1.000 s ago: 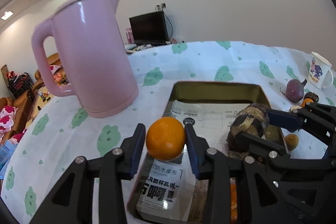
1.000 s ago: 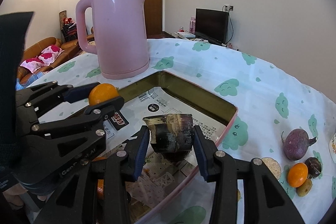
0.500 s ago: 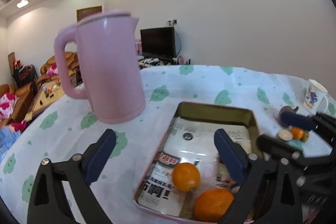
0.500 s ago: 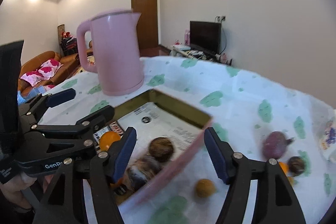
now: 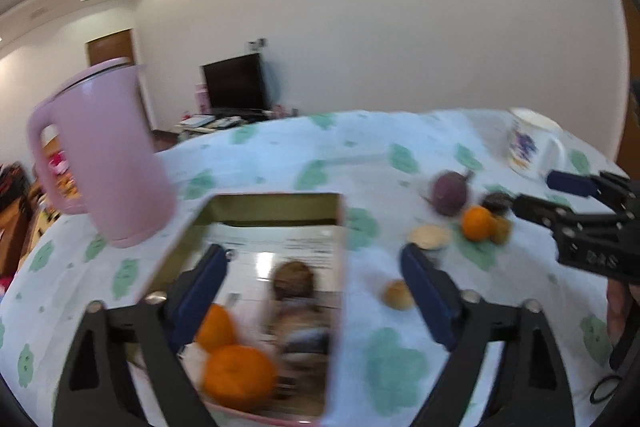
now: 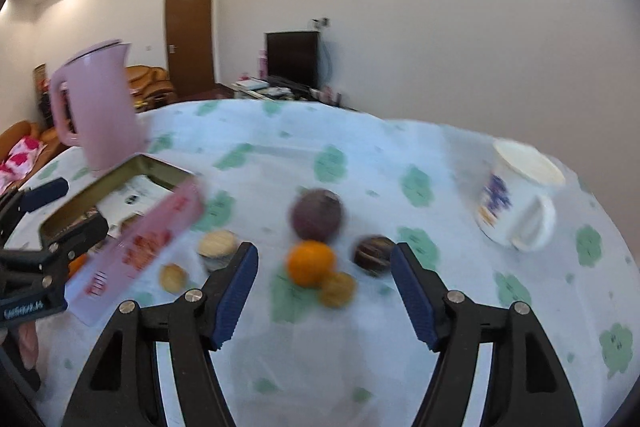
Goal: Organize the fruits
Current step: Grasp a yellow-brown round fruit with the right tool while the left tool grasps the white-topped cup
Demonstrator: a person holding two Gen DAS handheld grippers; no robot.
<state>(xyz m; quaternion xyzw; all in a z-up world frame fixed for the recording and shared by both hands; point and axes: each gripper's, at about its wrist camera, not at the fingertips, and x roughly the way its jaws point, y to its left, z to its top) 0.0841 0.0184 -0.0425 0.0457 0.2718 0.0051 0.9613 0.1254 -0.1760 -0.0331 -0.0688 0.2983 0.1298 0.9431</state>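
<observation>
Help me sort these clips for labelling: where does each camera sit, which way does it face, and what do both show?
Left wrist: sits on the left tool, looking forward and down at the tin tray holding two oranges; its own open fingers show, with the right tool alongside.
Right wrist: sits on the right tool, facing loose fruit on the table, an orange and a purple fruit; its open fingers show.
Shared: pink kettle, mug, tray.

We see two oranges (image 5: pixel 236 367) and a brown fruit (image 5: pixel 294 277) (blurred) lying in the tin tray (image 5: pixel 264 203); on the table outside sit a purple fruit (image 6: pixel 318 215), a small orange (image 6: pixel 310 263) and several little brown ones.
</observation>
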